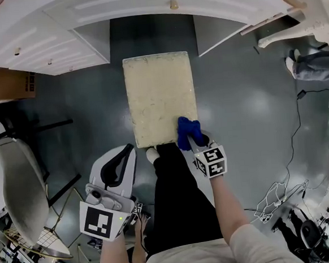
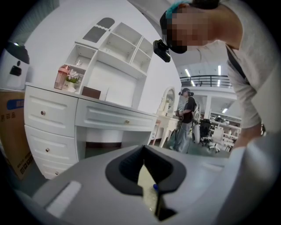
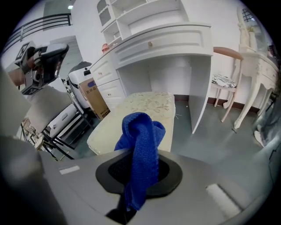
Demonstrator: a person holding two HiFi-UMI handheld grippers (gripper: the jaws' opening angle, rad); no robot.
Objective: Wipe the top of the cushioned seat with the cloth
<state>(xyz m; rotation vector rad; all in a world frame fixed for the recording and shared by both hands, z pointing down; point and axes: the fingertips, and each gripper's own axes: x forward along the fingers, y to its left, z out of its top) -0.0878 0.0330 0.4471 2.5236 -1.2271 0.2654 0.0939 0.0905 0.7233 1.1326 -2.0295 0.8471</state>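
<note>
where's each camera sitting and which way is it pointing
Head view: on the person's head, looking steeply down at the cushioned seat; shows forearms, black trousers, left gripper, right gripper.
Left gripper view: on the left gripper, facing the white dresser; shows its own jaws and the person's torso.
Right gripper view: on the right gripper, facing the cushioned seat and white dresser; shows its jaws shut on the blue cloth.
Shared: head and right gripper views both show the blue cloth and the cushioned seat.
</note>
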